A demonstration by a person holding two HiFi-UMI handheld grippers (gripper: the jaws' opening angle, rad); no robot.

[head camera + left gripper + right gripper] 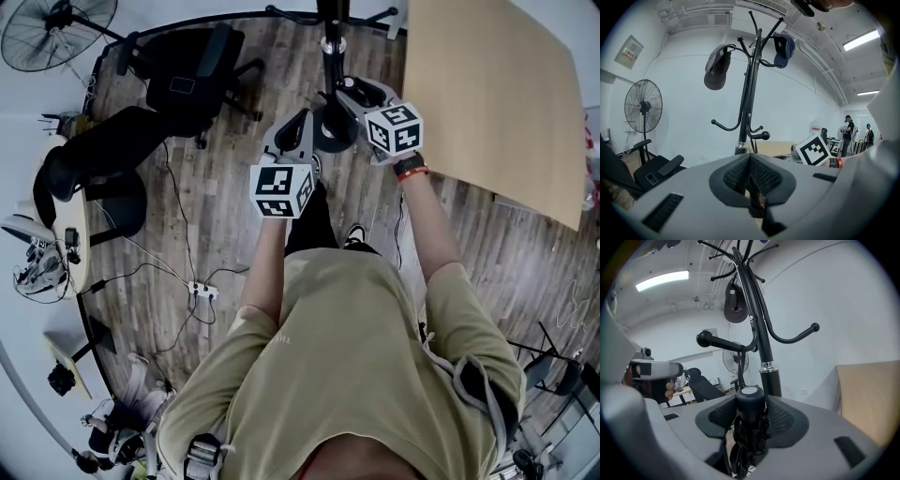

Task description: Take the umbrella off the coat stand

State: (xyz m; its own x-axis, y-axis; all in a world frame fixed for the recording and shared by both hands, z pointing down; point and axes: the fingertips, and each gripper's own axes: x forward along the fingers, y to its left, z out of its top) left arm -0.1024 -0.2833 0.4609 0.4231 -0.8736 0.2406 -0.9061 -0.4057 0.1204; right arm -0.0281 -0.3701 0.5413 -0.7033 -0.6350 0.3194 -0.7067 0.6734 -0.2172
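Observation:
A black coat stand (761, 343) rises just ahead of both grippers, and its pole (330, 37) shows in the head view. My right gripper (750, 405) is shut on a folded black umbrella (750, 416), its pads pressing either side below the round end cap. A thin strap (739, 366) runs up from the umbrella to a ball-tipped hook (705, 338). My left gripper (750, 161) is shut with nothing in it, held left of the right gripper (341, 87) and a little back from the pole. A grey cap (717, 70) and a blue cap (783, 47) hang on the top hooks.
A wooden tabletop (497, 94) stands close on the right. Black office chairs (187, 70) and a floor fan (56, 28) are to the left of the stand. A power strip with cables (202, 291) lies on the wood floor. People (848, 133) stand far off.

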